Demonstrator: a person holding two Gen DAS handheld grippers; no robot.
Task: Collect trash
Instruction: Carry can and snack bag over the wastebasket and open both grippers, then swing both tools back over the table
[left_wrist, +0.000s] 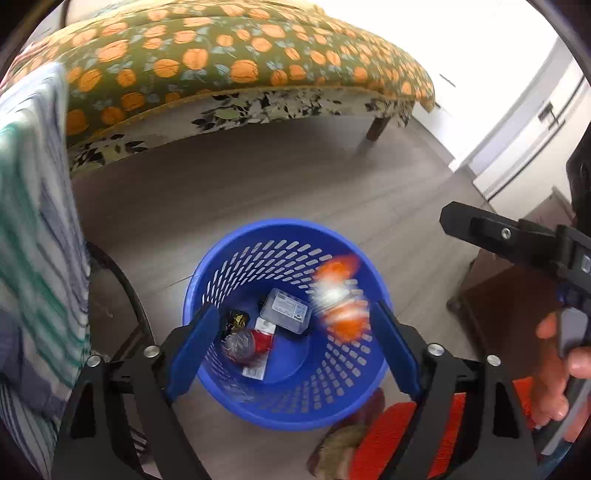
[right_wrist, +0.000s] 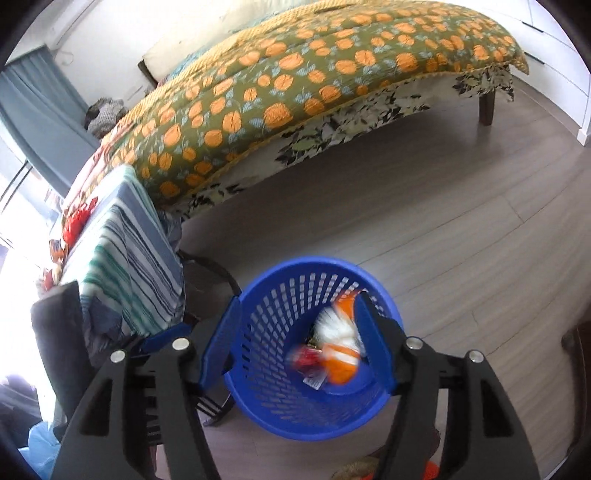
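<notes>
- One round blue plastic basket (left_wrist: 284, 402), its wall pierced with rows of oval slots, stands on the grey wood-plank floor (left_wrist: 258, 177) beside a bed.
- An orange-and-white wrapper (left_wrist: 341, 295), smeared by motion blur, hangs inside the basket's rim, touching neither tool.
- The left tool (left_wrist: 295, 343) is released, its two flat blue fingers (left_wrist: 192, 350) spread wide on either side of the basket's mouth with nothing between the pads.
- The right tool (right_wrist: 299, 343) is likewise released, jaws apart over the same basket, with the wrapper (right_wrist: 341, 354) just inside its right finger.
- The left wrist view looks straight down to the basket's bottom, where three more pieces lie close together: one clear ribbed plastic box (left_wrist: 286, 310), one crinkled red-and-white packet (left_wrist: 251, 343) and one small black-and-gold foil scrap (left_wrist: 236, 319).
- The right wrist view shows only a blurred red packet (right_wrist: 306, 360) beside the wrapper; the basket's near wall (right_wrist: 295, 413) hides the rest.
- Only the left wrist view catches the right tool from the side, a black bar (left_wrist: 509, 240) held by a person's hand (left_wrist: 561, 369).
- One quilted bedspread (right_wrist: 295, 92), olive with orange fruit print, drapes the bed above a leaf-patterned skirt.
- One striped cloth (right_wrist: 136, 266), in green, blue and white, hangs over a dark chair at left.
</notes>
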